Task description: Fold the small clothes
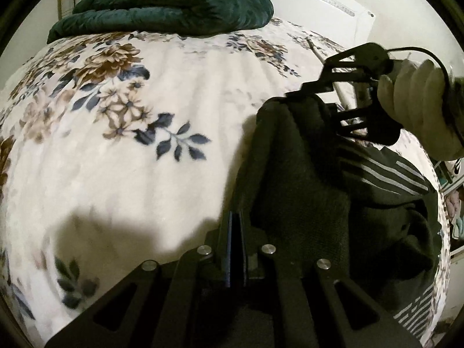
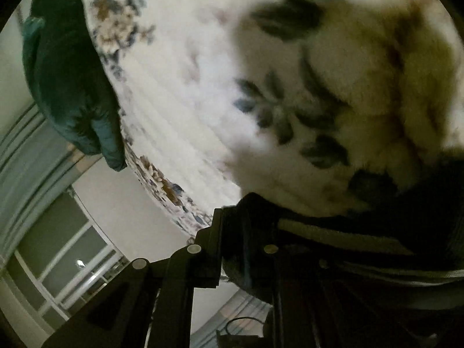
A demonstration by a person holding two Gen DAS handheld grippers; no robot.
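1. A bed is covered by a white floral blanket [image 1: 121, 150], seen in both wrist views.
2. A dark garment [image 1: 313, 179] with grey stripes is seen at the right of the blanket in the left wrist view, partly lifted off the bed.
3. The left gripper [image 1: 235, 232] is seen with its jaws fully closed; an edge of the garment lies against them, but whether cloth is pinched between them cannot be told.
4. The right gripper [image 1: 293, 95] is held by a gloved hand [image 1: 417, 107] at the upper right of the left wrist view.
5. Its fingers are closed on a raised fold of the garment, which hangs down from them.
6. In the right wrist view the dark cloth [image 2: 362, 246] is seen bunched between the right gripper's [image 2: 246, 217] fingers, close to the lens.
7. A dark green quilt [image 1: 162, 3] is piled at the far end of the bed, well apart from the garment.
8. A window [image 2: 66, 261] is seen beyond the bed edge in the right wrist view.
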